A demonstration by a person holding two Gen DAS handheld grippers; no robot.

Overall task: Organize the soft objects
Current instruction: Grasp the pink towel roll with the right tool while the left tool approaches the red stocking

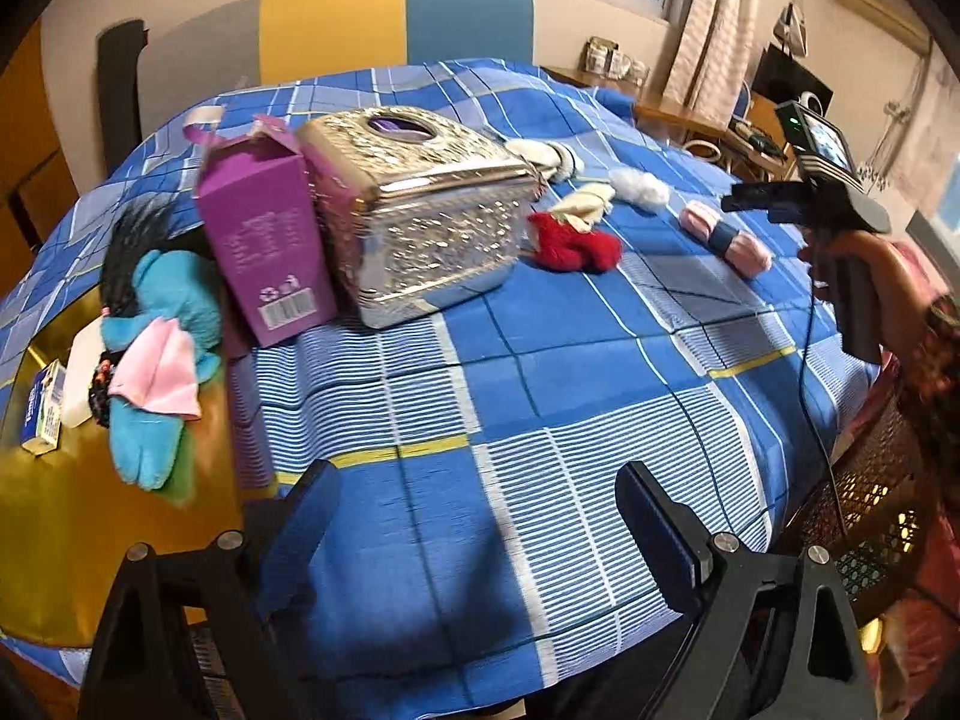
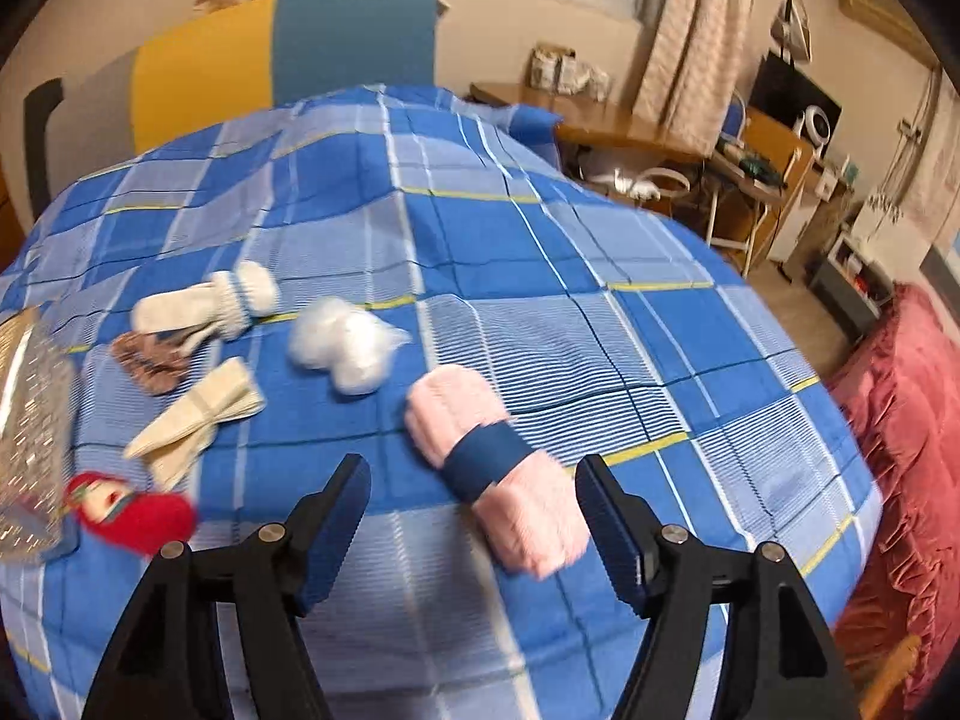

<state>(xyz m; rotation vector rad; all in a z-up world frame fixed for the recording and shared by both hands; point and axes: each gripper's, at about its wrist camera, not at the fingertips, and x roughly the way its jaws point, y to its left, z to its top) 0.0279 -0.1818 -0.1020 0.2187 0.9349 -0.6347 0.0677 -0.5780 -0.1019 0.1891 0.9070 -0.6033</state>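
We saw a blue plaid cloth (image 1: pixel 540 360) spread across the table, and behind it a chair back (image 2: pixel 354 42) in yellow and teal panels. A purple carton (image 1: pixel 264 240) stood open-topped, leaning against a shiny silver box (image 1: pixel 432 228). Off the cloth's left edge a small blue-and-white carton (image 1: pixel 45 408) lay on the bare tabletop. Far right we had a wooden desk (image 2: pixel 630 120), cream curtains (image 2: pixel 690 24), and something covered in red ruffled fabric (image 2: pixel 900 420).

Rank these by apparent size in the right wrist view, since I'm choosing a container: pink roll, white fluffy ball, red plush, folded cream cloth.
1. pink roll, though it lies nearest the camera
2. folded cream cloth and white fluffy ball: too alike to rank
3. red plush, blurred
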